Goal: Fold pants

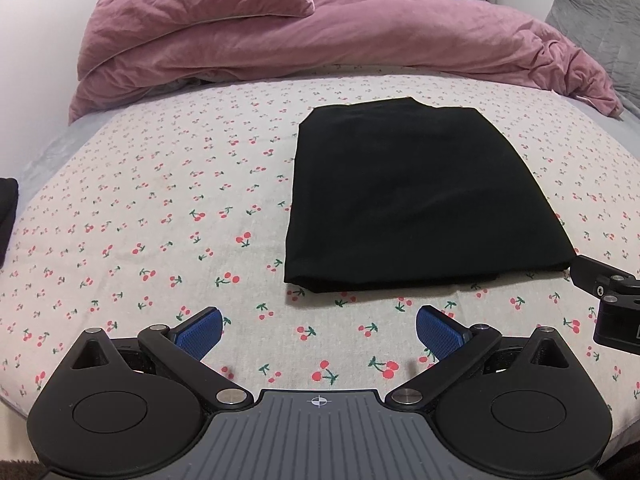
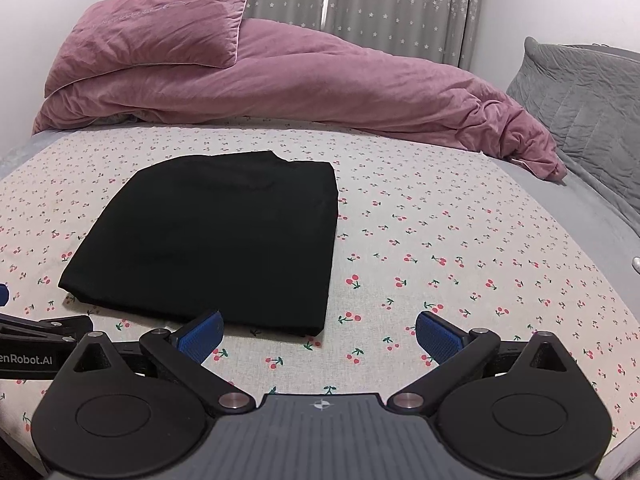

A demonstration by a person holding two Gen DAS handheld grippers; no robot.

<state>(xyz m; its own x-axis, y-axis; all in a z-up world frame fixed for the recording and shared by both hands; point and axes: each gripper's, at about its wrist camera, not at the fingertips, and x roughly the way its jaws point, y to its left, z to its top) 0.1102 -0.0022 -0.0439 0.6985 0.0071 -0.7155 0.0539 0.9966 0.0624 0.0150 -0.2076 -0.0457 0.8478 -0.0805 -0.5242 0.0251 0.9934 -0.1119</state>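
Black pants (image 1: pixel 412 196) lie folded into a flat rectangle on the cherry-print sheet (image 1: pixel 160 220). In the right wrist view the same pants (image 2: pixel 216 240) lie left of centre. My left gripper (image 1: pixel 319 330) hovers open just in front of the pants' near edge, with nothing between its blue pads (image 1: pixel 202 332). My right gripper (image 2: pixel 319 334) is open too, near the pants' front right corner, holding nothing. Part of the right gripper shows at the right edge of the left wrist view (image 1: pixel 612 300), and the left gripper's body shows at the lower left of the right wrist view (image 2: pixel 36 344).
A rumpled pink duvet (image 1: pixel 320 36) and pink pillow (image 2: pixel 160 24) fill the far side of the bed. A grey quilted cushion (image 2: pixel 580 92) stands at the right. Another dark cloth (image 1: pixel 7 216) lies at the left edge. Grey curtains (image 2: pixel 360 4) hang behind.
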